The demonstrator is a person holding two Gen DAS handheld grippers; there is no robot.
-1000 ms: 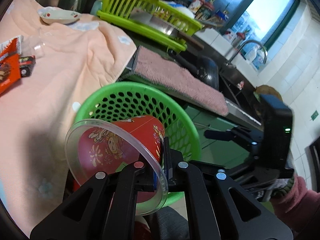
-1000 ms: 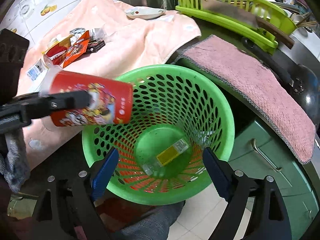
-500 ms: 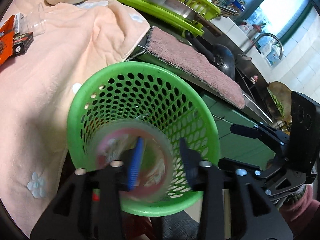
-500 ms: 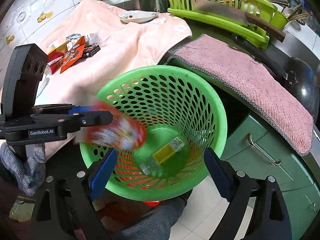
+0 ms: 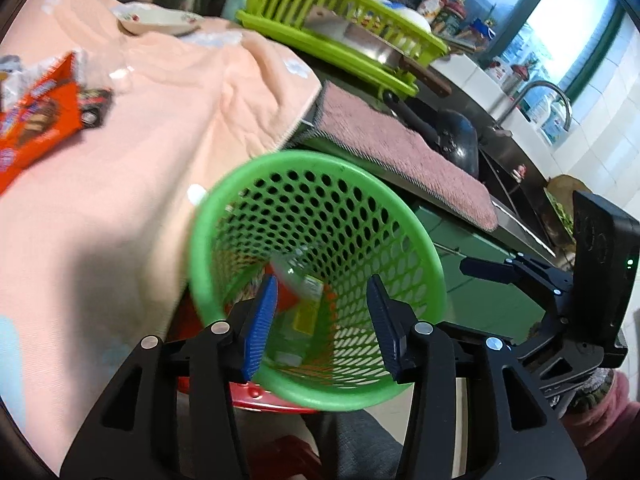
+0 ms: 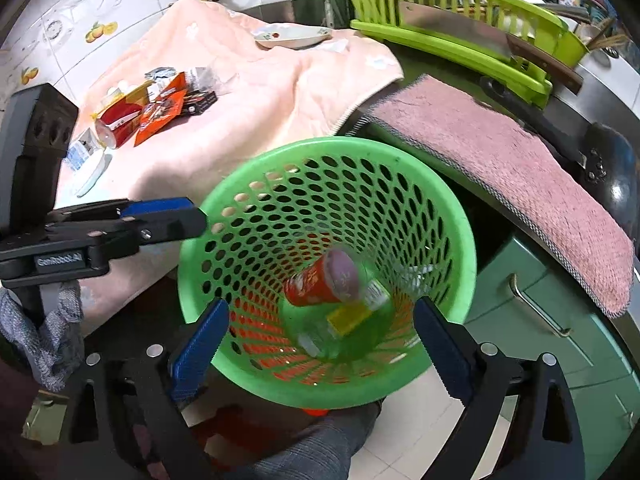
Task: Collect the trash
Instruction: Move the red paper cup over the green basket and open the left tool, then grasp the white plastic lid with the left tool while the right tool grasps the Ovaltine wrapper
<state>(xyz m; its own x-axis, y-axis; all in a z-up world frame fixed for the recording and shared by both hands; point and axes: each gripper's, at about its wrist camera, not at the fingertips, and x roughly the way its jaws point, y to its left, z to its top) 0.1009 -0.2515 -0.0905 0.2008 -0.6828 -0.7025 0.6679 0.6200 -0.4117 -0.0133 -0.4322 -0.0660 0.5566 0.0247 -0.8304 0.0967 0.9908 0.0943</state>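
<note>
Red cup [image 6: 324, 280], blurred, lying on its side deep in the green basket [image 6: 460, 240], mouth turned up and toward the right, beside a clear bottle with a yellow label [image 6: 348, 320] on the basket's floor. In the left wrist view, only a red and white smear of the cup [image 5: 286, 284] behind the blue pad, bottle [image 5: 306, 312] below it, basket rim [image 5: 424, 248] round both.

Left gripper [image 5: 322, 320] poised over the basket's near rim, fingers apart after just opening, nothing between them but the view down into the basket. Seen from the right wrist, the same gripper [image 6: 200, 220] reaching in from the left, tips at the basket's left rim, a gloved hand [image 6: 52, 328] under its body.

Right gripper [image 6: 320, 344] spread wide, fingers either side of the basket's near wall, having just widened a little further; cannot tell whether the pads touch the plastic. In the left wrist view, the right gripper [image 5: 480, 268] off to the right of the basket, a pink sleeve [image 5: 604, 412] behind it.

Further out: peach towel [image 6: 248, 112] over the bench, with a heap of wrappers [image 6: 160, 108] and another red cup [image 6: 116, 128] well to the left. Pink towel [image 6: 500, 168] just behind the basket. Lime dish rack [image 6: 460, 40] with a cleaver [image 6: 448, 36] at the back, a small dish [image 6: 292, 36] on the peach towel, a black wok [image 6: 612, 164] at far right.
</note>
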